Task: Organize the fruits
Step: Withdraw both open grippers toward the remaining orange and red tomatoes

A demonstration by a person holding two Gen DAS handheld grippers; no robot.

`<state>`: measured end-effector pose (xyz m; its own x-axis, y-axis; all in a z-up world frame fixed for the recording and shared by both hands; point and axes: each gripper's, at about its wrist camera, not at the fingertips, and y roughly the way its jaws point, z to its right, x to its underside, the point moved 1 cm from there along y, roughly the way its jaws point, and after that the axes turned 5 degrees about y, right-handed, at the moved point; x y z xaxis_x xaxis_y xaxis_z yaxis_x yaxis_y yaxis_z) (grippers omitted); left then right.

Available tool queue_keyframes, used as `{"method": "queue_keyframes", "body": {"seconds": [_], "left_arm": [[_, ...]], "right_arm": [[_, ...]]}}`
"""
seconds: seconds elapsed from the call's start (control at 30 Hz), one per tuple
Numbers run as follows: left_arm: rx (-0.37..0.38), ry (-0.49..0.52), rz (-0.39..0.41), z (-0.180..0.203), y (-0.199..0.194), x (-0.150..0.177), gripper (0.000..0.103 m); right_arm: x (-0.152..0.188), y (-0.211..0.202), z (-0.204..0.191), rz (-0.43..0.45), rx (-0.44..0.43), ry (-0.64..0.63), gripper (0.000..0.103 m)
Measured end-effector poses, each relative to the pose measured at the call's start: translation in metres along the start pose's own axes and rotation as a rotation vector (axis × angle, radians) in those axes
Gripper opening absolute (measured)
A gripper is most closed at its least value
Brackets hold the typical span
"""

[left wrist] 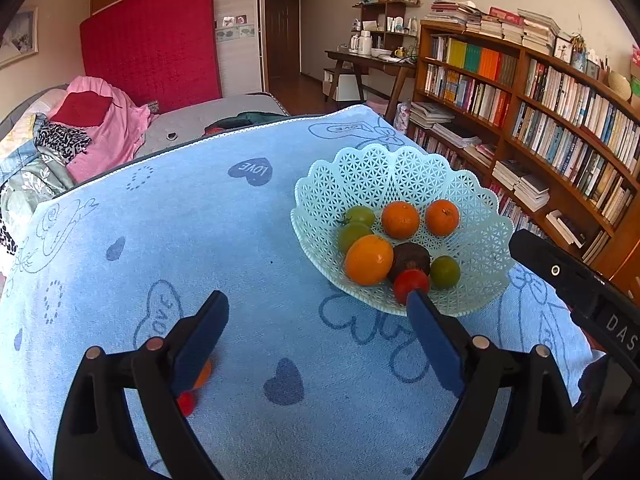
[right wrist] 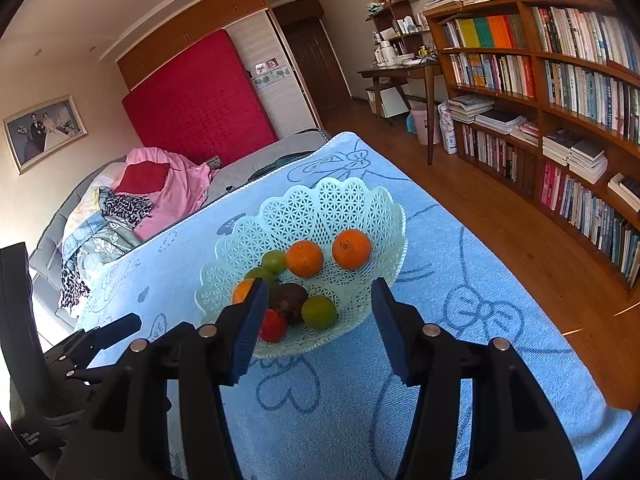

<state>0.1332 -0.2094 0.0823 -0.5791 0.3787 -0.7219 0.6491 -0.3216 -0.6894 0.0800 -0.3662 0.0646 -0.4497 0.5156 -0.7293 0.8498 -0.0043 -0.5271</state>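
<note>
A pale green lattice basket [left wrist: 404, 176] with a scalloped rim sits on a desk covered by a light blue towel [left wrist: 240, 240] printed with hearts and bows; it lies in the right half of the left wrist view and at the centre of the right wrist view. Inside it are two mandarins [left wrist: 400, 219] side by side toward the back, a larger orange [left wrist: 369, 259] at the front left, three green tomatoes [left wrist: 445, 272], a dark brownish fruit [left wrist: 410, 257] in the middle, and a red tomato [left wrist: 410, 284] at the front edge.

The left claw [left wrist: 318, 320] stands wide apart over bare towel at the bottom of its frame, holding nothing. Behind its left finger, at the lower left of that frame, a small orange fruit [left wrist: 204, 374] and a small red fruit [left wrist: 186, 403] lie on the towel, both partly hidden.

The right claw [right wrist: 320, 300] is partly spread, its blue-padded tips framing the near rim of the basket, with nothing gripped between them. The left pad overlaps the red tomato and orange in the view; whether it touches them cannot be told.

A bookcase [right wrist: 560, 80] fills the right side, and a bed [right wrist: 120, 200] with pink bedding sits at the left.
</note>
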Motion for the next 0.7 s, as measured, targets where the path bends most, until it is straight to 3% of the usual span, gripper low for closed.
{"method": "queue_keyframes", "body": {"seconds": [0.13, 0.57, 0.7], "left_arm": [[-0.010, -0.006, -0.008, -0.004, -0.003, 0.003, 0.091], [-0.049, -0.044, -0.021, -0.028, -0.012, 0.018, 0.091], [-0.072, -0.069, -0.032, -0.043, -0.015, 0.026, 0.091]], "right_arm": [[0.003, -0.002, -0.004, -0.004, -0.008, -0.002, 0.069], [0.014, -0.004, -0.017, -0.030, -0.027, -0.011, 0.076], [0.019, -0.002, -0.022, -0.047, -0.043, -0.017, 0.084]]}}
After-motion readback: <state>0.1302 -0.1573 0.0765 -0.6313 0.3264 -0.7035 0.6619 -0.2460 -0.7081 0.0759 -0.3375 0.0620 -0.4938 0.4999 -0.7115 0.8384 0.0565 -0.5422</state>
